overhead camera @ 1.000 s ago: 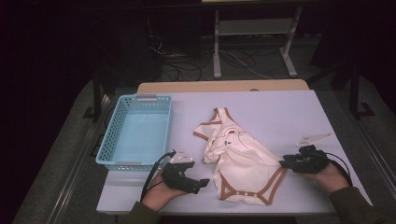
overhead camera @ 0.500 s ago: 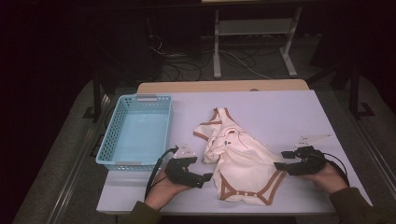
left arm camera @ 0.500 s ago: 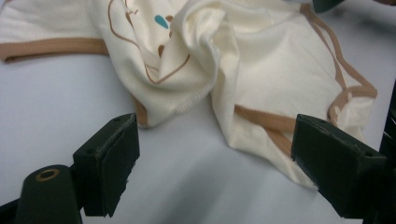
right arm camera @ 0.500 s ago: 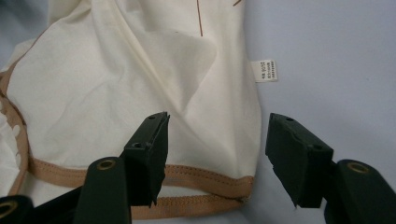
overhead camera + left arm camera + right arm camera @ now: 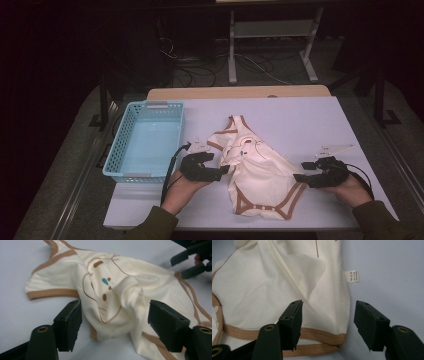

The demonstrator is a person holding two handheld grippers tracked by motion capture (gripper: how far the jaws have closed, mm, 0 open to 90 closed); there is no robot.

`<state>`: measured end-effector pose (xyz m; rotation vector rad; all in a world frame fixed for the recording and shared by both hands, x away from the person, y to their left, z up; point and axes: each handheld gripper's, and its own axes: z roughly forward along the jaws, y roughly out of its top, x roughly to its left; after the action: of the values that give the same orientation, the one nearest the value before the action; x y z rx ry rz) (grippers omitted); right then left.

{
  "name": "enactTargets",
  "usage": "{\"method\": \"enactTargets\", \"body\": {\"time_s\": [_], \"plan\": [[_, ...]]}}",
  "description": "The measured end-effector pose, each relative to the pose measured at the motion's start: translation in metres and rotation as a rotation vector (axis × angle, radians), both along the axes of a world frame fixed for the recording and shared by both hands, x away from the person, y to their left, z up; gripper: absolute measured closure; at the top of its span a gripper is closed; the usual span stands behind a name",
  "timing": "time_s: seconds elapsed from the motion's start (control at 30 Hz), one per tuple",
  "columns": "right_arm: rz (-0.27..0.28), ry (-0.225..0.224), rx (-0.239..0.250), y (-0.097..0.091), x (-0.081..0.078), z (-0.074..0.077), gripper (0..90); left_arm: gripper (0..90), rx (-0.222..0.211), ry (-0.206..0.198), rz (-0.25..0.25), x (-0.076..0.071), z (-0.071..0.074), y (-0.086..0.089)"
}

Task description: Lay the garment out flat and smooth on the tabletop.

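Observation:
A cream baby bodysuit [image 5: 260,175] with brown trim lies crumpled on the pale table [image 5: 300,120]. My left gripper [image 5: 225,171] is at its left edge. In the left gripper view its jaws [image 5: 115,320] straddle a raised fold of the bodysuit [image 5: 120,292]. They have just been closing, but the pads stand apart from the cloth. My right gripper [image 5: 298,176] is at the bodysuit's right edge. Its jaws [image 5: 327,320] have just been opening and stand open over the brown hem [image 5: 317,333] at a corner. A white label [image 5: 352,276] sticks out of the side seam.
A light blue plastic basket [image 5: 145,142] stands on the table to the left of the bodysuit, close to my left hand. My right gripper [image 5: 190,262] also shows at the top right of the left gripper view. Dark floor and a metal stand lie beyond the table.
My left hand has moved right, bringing its gripper onto the bodysuit's left edge. The right gripper has stayed at the right edge, with its jaws wider apart than before.

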<state>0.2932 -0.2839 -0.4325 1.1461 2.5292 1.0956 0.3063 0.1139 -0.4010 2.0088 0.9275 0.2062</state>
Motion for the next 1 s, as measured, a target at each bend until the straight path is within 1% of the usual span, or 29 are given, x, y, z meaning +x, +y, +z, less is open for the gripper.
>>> {"method": "enactTargets", "body": {"time_s": [0.03, 0.07, 0.17, 0.27, 0.3, 0.37, 0.5, 0.53, 0.57, 0.6, 0.73, 0.8, 0.87, 0.9, 0.93, 0.97, 1.0], "plan": [[0.0, 0.0, -0.002, 0.0, 0.0, 0.0, 39.0, 30.0, 0.01, -0.001, 0.012, 0.003, 0.0, 0.0], [-0.002, -0.001, -0.004, 0.0, 0.0, 0.0, 39.0, 31.8, 0.009, -0.001, 0.025, 0.005, -0.001, -0.001], [-0.003, -0.002, -0.001, -0.001, 0.0, 0.0, 39.0, 36.0, 0.029, -0.001, 0.04, 0.012, -0.001, -0.004], [0.001, -0.003, 0.001, 0.0, 0.0, 0.0, 39.0, 40.1, 0.036, 0.006, 0.05, 0.019, -0.003, -0.008], [0.002, -0.004, 0.0, 0.0, 0.0, 0.0, 39.0, 41.9, 0.045, 0.005, 0.051, 0.021, -0.004, -0.009], [0.003, -0.006, -0.001, 0.0, 0.0, 0.0, 38.9, 44.3, 0.045, 0.021, 0.053, 0.026, -0.006, -0.012], [0.007, -0.007, 0.0, -0.001, -0.001, 0.001, 38.9, 49.1, 0.066, 0.044, 0.062, 0.034, -0.014, -0.02], [0.007, -0.009, 0.001, -0.001, -0.001, 0.001, 38.8, 50.3, 0.084, 0.044, 0.058, 0.037, -0.016, -0.021], [0.007, -0.011, 0.0, -0.001, -0.001, 0.001, 38.8, 52.1, 0.092, 0.043, 0.057, 0.039, -0.017, -0.022], [0.008, -0.011, 0.001, -0.001, -0.001, 0.001, 38.8, 53.4, 0.089, 0.047, 0.059, 0.041, -0.018, -0.023], [0.009, -0.012, 0.004, -0.001, -0.001, 0.001, 38.8, 60.6, 0.115, 0.061, 0.047, 0.047, -0.022, -0.028], [0.009, -0.015, 0.003, -0.001, -0.001, 0.001, 39.1, 66.3, 0.136, 0.062, 0.048, 0.049, -0.025, -0.03], [0.009, -0.019, 0.005, -0.001, -0.001, 0.001, 39.1, 74.8, 0.143, 0.059, 0.044, 0.052, -0.026, -0.032], [0.01, -0.021, 0.005, -0.001, -0.001, 0.001, 39.2, 80.5, 0.161, 0.055, 0.039, 0.053, -0.026, -0.033], [0.01, -0.021, 0.006, -0.002, -0.001, 0.001, 39.2, 85.1, 0.155, 0.058, 0.037, 0.054, -0.027, -0.033], [0.011, -0.025, 0.006, -0.002, -0.001, 0.001, 39.2, 87.0, 0.149, 0.064, 0.036, 0.055, -0.027, -0.034], [0.012, -0.025, 0.009, -0.002, -0.001, 0.002, 39.2, 87.4, 0.157, 0.064, 0.031, 0.056, -0.027, -0.035]]}}
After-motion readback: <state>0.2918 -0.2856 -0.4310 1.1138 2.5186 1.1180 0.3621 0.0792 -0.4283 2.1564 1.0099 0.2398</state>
